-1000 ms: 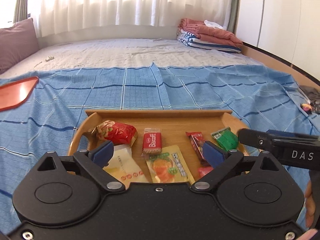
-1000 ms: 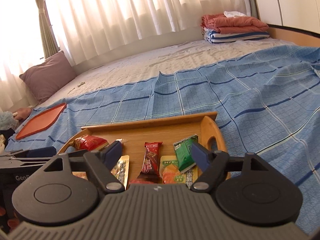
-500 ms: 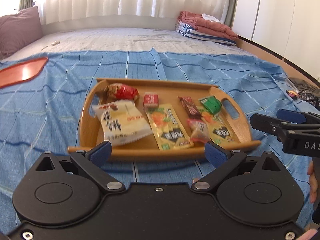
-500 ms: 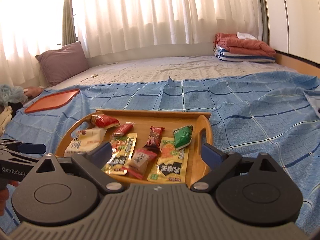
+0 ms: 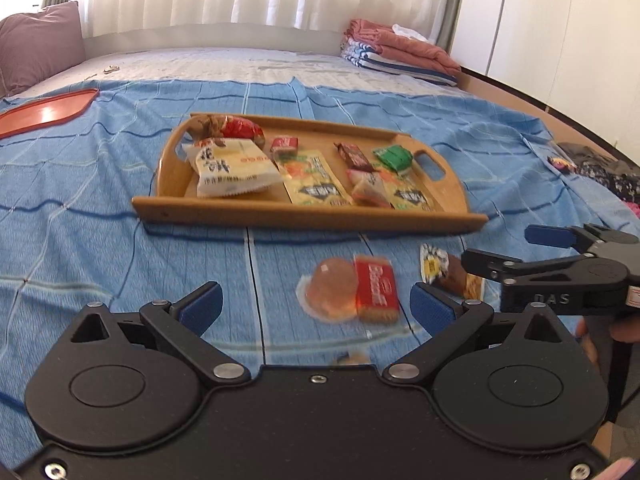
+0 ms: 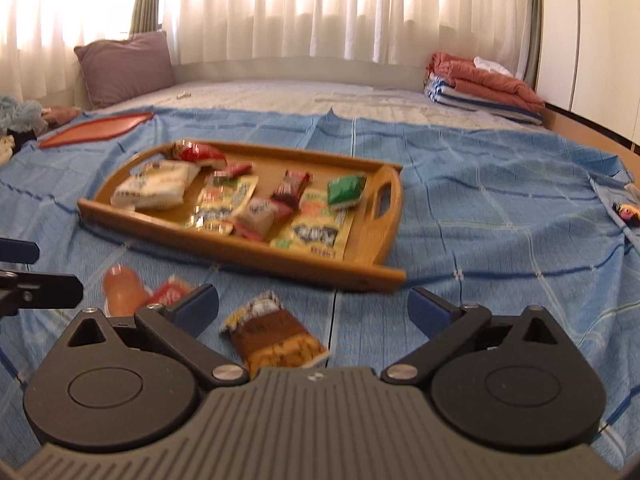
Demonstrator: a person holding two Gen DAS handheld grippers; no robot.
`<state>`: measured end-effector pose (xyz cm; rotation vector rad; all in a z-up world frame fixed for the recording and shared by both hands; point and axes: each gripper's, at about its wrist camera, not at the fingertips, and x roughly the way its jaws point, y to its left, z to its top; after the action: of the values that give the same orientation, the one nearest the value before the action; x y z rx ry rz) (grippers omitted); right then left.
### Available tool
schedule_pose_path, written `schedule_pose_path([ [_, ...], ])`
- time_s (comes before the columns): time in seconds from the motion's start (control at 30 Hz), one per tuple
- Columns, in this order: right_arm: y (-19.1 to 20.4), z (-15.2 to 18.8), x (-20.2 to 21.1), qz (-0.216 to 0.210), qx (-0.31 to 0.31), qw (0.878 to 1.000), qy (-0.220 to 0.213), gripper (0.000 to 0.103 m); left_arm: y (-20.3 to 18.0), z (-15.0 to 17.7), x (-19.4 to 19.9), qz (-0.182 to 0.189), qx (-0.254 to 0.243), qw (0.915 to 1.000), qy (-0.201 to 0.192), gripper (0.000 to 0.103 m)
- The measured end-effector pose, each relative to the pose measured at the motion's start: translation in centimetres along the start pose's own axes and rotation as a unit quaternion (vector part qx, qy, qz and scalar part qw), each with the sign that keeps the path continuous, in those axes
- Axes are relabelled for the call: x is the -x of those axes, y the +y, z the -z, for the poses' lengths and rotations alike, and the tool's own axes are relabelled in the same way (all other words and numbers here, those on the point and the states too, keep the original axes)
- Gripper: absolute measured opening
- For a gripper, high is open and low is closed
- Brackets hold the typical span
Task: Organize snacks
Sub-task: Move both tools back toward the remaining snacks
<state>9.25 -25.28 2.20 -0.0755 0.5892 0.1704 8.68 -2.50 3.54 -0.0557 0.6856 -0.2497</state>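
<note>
Item: wooden tray (image 5: 308, 216) on a blue checked sheet (image 5: 100, 240) over a bed.
Contents: about nine wrapped snacks. White pouch (image 5: 234, 170) and red pack (image 5: 240, 130) at the left end; small red biscuit (image 5: 285, 144) behind a yellow sachet (image 5: 316, 182) in the middle; brown bar (image 5: 354, 156), pink wrap (image 5: 370, 192), second yellow sachet (image 5: 408, 196) and green pack (image 5: 394, 158) towards the right handle.

Loose stock, near side of tray, on the sheet: clear jelly cup (image 5: 330, 292) touching a red biscuit pack (image 5: 376, 294); just right of them a brown bar with a white end (image 5: 448, 274).

Change: a second ago both cameras sat low at the tray's near rim, with only tray goods showing. Both have since pulled back, the whole tray now lies farther off, and the three loose pieces have come into view.

Tools: left gripper (image 5: 316, 306) spread wide, nothing in it, jelly cup and biscuit pack lying ahead between its pads. Right gripper (image 6: 314, 310) finished widening over the last second and stands at full spread, empty, the brown bar (image 6: 276, 336) lying between its pads but not pinched.

Meaning, as a judgement: the tray stock looks placed; three pieces remain outside. Each tool appears lined up on a loose piece, so picking these up and carrying them to the tray is likely the step in hand.

Other: orange tray (image 5: 44, 112) far left; folded blankets (image 5: 404, 56) far right; pillow (image 6: 124, 66) far left.
</note>
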Motion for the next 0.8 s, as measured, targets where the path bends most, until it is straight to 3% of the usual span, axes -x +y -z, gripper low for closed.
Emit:
schedule_pose_path([
  [0.27,0.6,2.3,-1.8,-0.003,0.023,0.999,0.040,0.103,-1.2,3.7,0.2,0.013,-0.017,0.9994,0.026,0.100],
  [0.43,0.1,2.5,-2.7,-0.015,-0.003,0.999,0.052,0.103,-2.4,5.2,0.5,0.022,-0.041,0.9987,0.019,0.100],
  [0.8,0.2,3.5,-2.8,-0.012,-0.005,0.999,0.033,0.103,-3.2,6.4,0.4,0.004,-0.042,0.9990,-0.011,0.089],
])
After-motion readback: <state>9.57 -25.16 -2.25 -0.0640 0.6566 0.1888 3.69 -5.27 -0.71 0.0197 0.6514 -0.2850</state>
